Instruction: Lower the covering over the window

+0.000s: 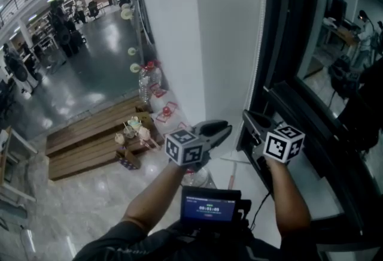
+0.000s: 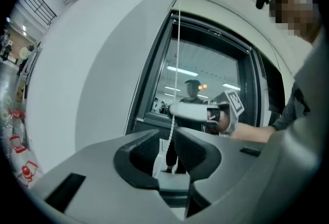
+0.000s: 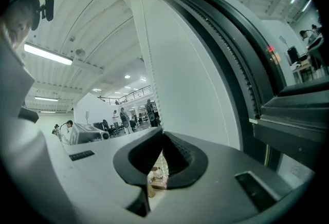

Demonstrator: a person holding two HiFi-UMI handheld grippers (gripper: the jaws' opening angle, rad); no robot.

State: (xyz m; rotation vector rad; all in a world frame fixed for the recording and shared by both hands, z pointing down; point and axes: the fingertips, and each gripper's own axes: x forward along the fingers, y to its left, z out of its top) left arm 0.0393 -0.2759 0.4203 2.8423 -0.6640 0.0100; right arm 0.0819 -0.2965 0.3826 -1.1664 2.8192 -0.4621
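Observation:
A white bead chain (image 2: 178,43) hangs down the left side of the dark-framed window (image 2: 211,79). My right gripper (image 3: 161,134) is shut on this chain (image 3: 149,48), and from the left gripper view it (image 2: 172,110) is pinching the chain just above my left jaws. My left gripper (image 2: 167,133) sits just below it. Its jaws stand a little apart, with the chain running down between them and not pressed. In the head view both grippers are level at the window's edge, left (image 1: 226,129) and right (image 1: 246,115), beneath the chain (image 1: 259,44).
A white wall (image 1: 197,38) stands left of the window frame, and a white sill (image 1: 311,188) runs below the glass. Far below are wooden pallets (image 1: 90,140), bottles (image 1: 149,81) and a shiny floor. A small screen (image 1: 209,206) sits at my chest.

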